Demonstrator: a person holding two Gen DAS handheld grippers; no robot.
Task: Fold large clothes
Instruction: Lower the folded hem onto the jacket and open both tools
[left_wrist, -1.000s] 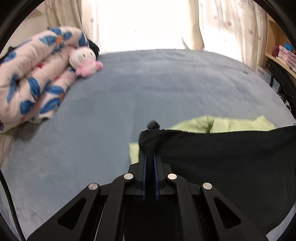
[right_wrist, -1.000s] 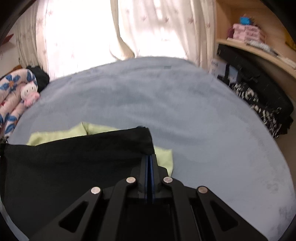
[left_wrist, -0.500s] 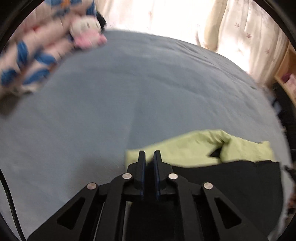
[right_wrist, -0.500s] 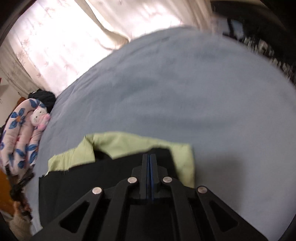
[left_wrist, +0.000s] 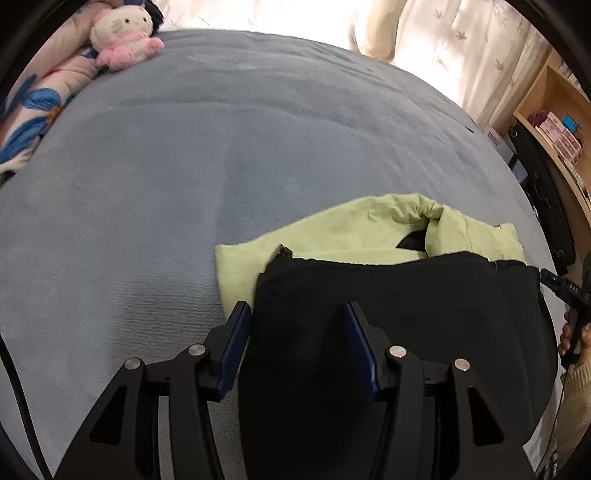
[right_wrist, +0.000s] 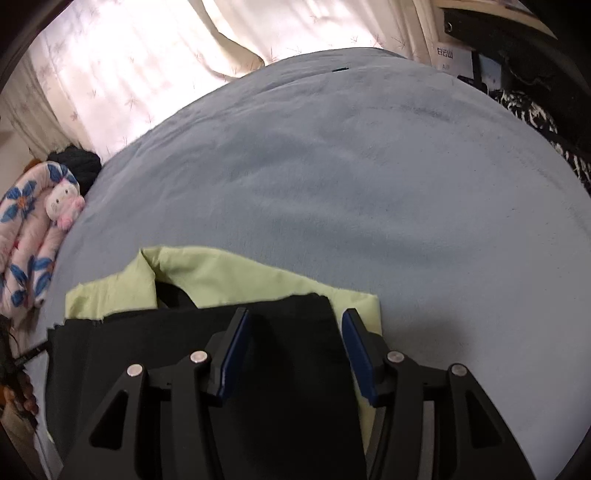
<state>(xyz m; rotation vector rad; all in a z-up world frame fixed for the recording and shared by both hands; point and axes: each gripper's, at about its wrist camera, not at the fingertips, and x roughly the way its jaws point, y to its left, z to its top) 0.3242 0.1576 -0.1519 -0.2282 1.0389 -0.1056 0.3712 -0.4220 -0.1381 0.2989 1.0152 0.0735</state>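
A black and light-green garment lies on the blue bed, its black half (left_wrist: 406, 314) folded over the green part (left_wrist: 332, 236). My left gripper (left_wrist: 297, 314) is open and empty, over the black layer's left corner. My right gripper (right_wrist: 293, 319) is open and empty, over the black layer's (right_wrist: 184, 332) right corner, with a green strip (right_wrist: 229, 273) showing beyond it.
The blue bedspread (left_wrist: 184, 147) spreads out beyond the garment. A flowered quilt (right_wrist: 26, 236) with a pink plush toy (left_wrist: 123, 33) lies at the far left. Curtains (right_wrist: 147, 55) hang behind. A wooden shelf (left_wrist: 554, 122) and dark bags (right_wrist: 535, 110) stand at the right.
Both grippers were shut on the black layer's corners, carried it forward over the green part, and have now opened and let it go. The black layer lies flat.
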